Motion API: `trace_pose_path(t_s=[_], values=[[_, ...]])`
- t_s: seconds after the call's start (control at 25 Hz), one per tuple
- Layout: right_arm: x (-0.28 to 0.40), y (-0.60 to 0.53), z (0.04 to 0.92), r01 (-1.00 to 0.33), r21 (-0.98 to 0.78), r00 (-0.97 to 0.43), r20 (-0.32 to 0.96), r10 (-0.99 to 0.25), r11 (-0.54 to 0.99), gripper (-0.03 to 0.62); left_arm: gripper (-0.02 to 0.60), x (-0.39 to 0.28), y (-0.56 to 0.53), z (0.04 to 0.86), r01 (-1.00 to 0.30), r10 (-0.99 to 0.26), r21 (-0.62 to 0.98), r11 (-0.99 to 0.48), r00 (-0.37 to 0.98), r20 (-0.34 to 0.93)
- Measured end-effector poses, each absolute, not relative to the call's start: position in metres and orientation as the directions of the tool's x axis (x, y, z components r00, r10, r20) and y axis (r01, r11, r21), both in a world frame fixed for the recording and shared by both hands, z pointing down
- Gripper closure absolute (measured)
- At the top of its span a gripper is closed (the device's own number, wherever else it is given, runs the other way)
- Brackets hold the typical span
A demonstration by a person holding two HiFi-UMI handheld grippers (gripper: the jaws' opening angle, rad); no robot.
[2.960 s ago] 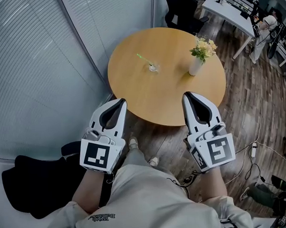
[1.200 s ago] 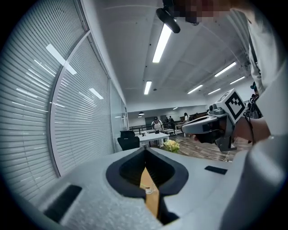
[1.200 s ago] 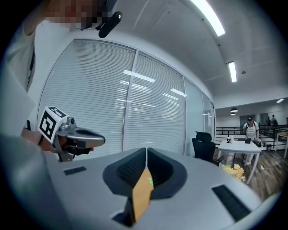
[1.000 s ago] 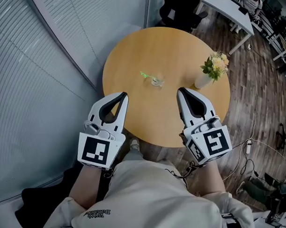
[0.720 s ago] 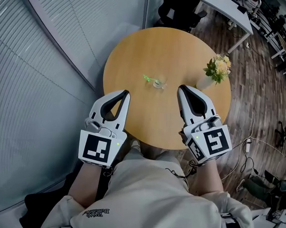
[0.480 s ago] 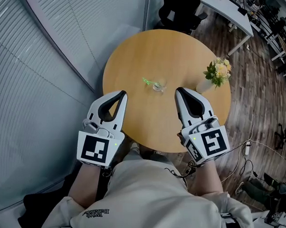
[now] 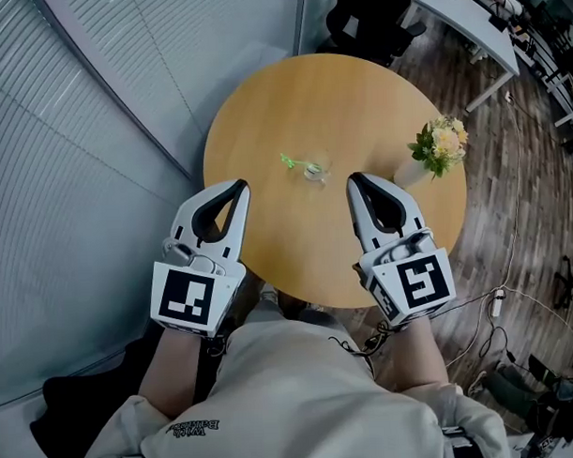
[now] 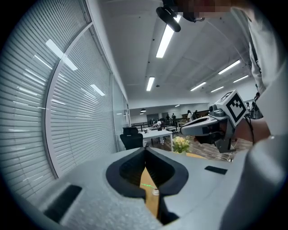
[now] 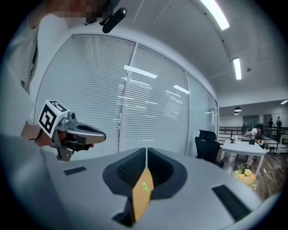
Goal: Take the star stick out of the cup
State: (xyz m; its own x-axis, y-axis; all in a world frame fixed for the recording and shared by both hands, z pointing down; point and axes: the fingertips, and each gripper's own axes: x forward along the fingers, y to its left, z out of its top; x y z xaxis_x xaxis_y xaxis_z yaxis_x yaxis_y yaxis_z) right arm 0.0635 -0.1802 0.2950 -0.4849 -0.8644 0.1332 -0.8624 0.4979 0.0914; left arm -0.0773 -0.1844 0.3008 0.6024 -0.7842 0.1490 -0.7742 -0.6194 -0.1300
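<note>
Both grippers had come forward since three seconds earlier, from the near rim of the table to a place over its near part, closer to the cup.

We saw one star stick [image 7: 291,162], thin and green. It leaned out to the left of one small clear cup [image 7: 314,170], its lower end in the cup. The cup stood a little nearer than the middle of one round wooden table [image 7: 338,95]. Its top was a plain, smooth tan. One white vase of pale flowers [image 7: 434,148] stood by the right rim, well apart from the cup.

We held two grippers. The left gripper [image 7: 240,185] hovered to the near left of the cup with its jaws together and nothing between them. The right gripper [image 7: 352,177] hovered just near and right of the cup, jaws likewise closed and empty. Neither touched cup or stick.

Beyond the table's left side ran a glass wall with pale blinds [image 7: 86,136]. Dark wood-plank flooring [image 7: 510,187] lay to the right, with loose cables [image 7: 500,300] on it. One black office chair [image 7: 363,14] and a white desk [image 7: 467,20] stood past the far rim.
</note>
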Motion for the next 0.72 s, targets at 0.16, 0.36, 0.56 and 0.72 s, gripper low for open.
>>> trace_pose_path(t_s=[0.16,0.36,0.56,0.72], values=[[0.065,-0.183,0.304,-0.854,0.088,-0.498,0.150,-0.854,0.513,0.560,0.560,-0.075,-0.185,0.305,-0.781,-0.791,-0.133,-0.610,0.591,0.157],[0.063,-0.193,0.311,-0.847,0.074,-0.511,0.157,-0.845,0.526,0.559,0.560,-0.075,-0.192,0.308,-0.788,-0.799,-0.142,-0.600,0.580,0.159],[0.060,-0.212,0.305,-0.861,0.053,-0.498,0.112,-0.860,0.506,0.558,0.560,-0.080,-0.202,0.305,-0.795,-0.809,-0.152,-0.587,0.569,0.147],[0.051,-0.233,0.311,-0.852,0.055,-0.511,0.126,-0.850,0.520,0.497,0.560,-0.082,-0.212,0.308,-0.797,-0.811,-0.154,-0.584,0.566,0.146]])
